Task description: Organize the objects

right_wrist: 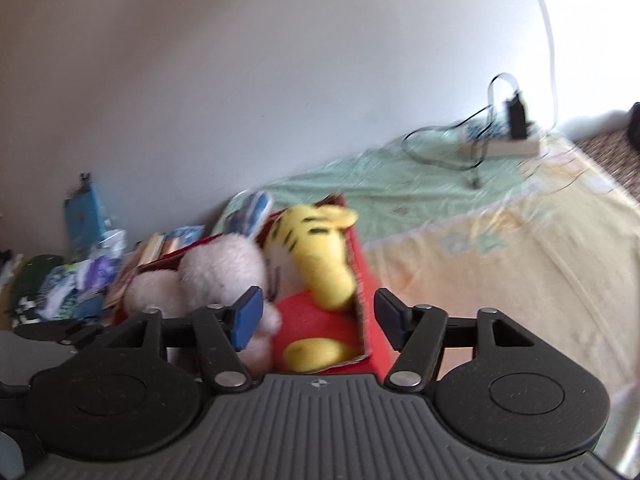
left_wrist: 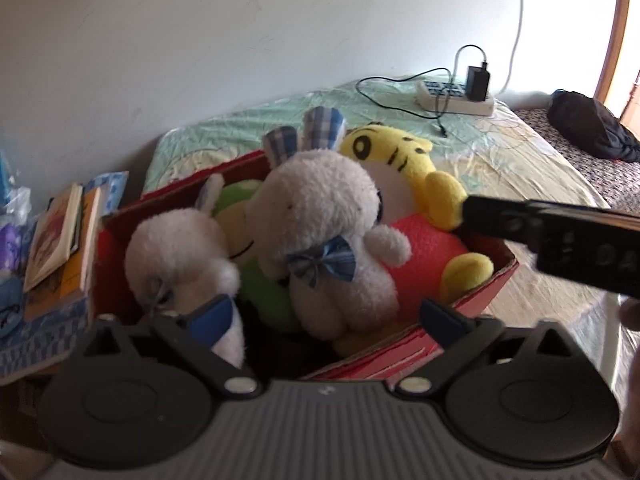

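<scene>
A red cardboard box [left_wrist: 486, 294] sits on the bed and is packed with plush toys. A white rabbit with checked blue ears and a blue bow [left_wrist: 320, 220] stands in its middle. A second white plush [left_wrist: 180, 256] lies to its left, a green plush [left_wrist: 264, 292] is wedged between them, and a yellow tiger in a red shirt [left_wrist: 404, 184] fills the right side. My left gripper [left_wrist: 326, 318] hovers open over the box's near edge. The right gripper [right_wrist: 316, 316] is open above the box [right_wrist: 374, 300], over the tiger [right_wrist: 320, 256] and rabbit [right_wrist: 224, 272]. Its body crosses the left wrist view at the right [left_wrist: 560, 232].
Books [left_wrist: 60, 248] and blue packets lie stacked left of the box. A power strip with a black charger [left_wrist: 460, 94] and cables rests at the far end of the green-and-yellow bedsheet [left_wrist: 500, 160]. A dark bag [left_wrist: 592, 128] sits at the far right. A white wall stands behind.
</scene>
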A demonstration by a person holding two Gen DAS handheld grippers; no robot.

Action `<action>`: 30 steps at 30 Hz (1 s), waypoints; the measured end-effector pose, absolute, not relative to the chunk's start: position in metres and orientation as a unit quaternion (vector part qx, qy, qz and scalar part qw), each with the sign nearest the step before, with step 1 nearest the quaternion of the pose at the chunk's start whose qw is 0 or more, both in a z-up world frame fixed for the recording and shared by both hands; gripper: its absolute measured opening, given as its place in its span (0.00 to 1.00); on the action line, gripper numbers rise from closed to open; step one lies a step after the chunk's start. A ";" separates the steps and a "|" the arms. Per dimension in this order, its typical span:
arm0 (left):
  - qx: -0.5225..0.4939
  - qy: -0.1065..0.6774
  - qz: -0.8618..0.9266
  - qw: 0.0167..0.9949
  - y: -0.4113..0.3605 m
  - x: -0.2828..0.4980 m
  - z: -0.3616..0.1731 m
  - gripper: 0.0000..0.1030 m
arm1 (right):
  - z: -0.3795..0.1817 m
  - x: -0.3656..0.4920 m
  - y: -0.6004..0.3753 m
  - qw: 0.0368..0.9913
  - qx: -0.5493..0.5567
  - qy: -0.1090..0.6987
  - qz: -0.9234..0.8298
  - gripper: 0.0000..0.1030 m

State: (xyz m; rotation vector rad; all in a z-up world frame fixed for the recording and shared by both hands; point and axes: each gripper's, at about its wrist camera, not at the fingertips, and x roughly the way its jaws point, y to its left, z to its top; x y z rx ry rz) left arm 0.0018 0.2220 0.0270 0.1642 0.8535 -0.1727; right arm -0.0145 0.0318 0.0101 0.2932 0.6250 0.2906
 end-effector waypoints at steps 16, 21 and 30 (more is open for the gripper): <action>0.059 0.429 -0.062 0.899 0.205 -0.010 0.040 0.98 | 0.019 -0.038 0.017 0.953 0.079 0.291 0.007 0.81; 0.058 0.441 -0.052 0.894 0.199 -0.011 0.042 0.98 | 0.020 -0.045 0.011 0.952 0.067 0.298 -0.009 0.82; 0.078 0.434 -0.040 0.896 0.186 -0.022 0.042 0.99 | 0.013 -0.049 0.006 0.943 0.061 0.326 -0.023 0.82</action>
